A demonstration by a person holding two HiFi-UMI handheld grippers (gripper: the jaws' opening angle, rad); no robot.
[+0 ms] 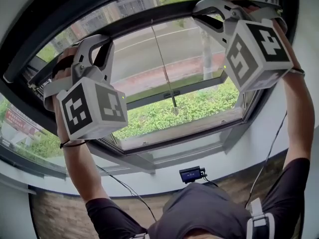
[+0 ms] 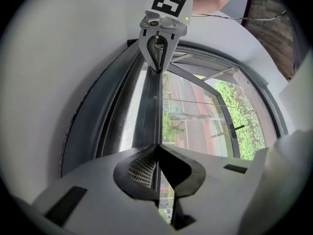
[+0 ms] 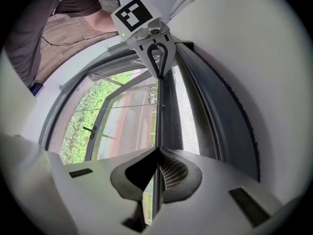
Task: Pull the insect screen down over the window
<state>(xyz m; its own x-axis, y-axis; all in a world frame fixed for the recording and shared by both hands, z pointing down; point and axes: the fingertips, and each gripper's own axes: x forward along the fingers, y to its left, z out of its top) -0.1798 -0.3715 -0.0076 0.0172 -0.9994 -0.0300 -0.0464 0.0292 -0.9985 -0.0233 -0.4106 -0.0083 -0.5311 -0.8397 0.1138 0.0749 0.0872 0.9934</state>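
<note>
L tongs (image 2: 156, 148) and R tongs (image 3: 156, 150) are each pinched shut on the thin lip of the insect screen's pull bar (image 2: 152, 106), 1 toward each end, up at the top of the window (image 1: 144, 59) w/ only a narrow strip of mesh (image 2: 128, 126) showing. Bar looks stiff & light but thin and slick, so a crooked pull prob. slips off. Mesh is soft, tears easy: hold the bar only, keep both ends level.
</note>
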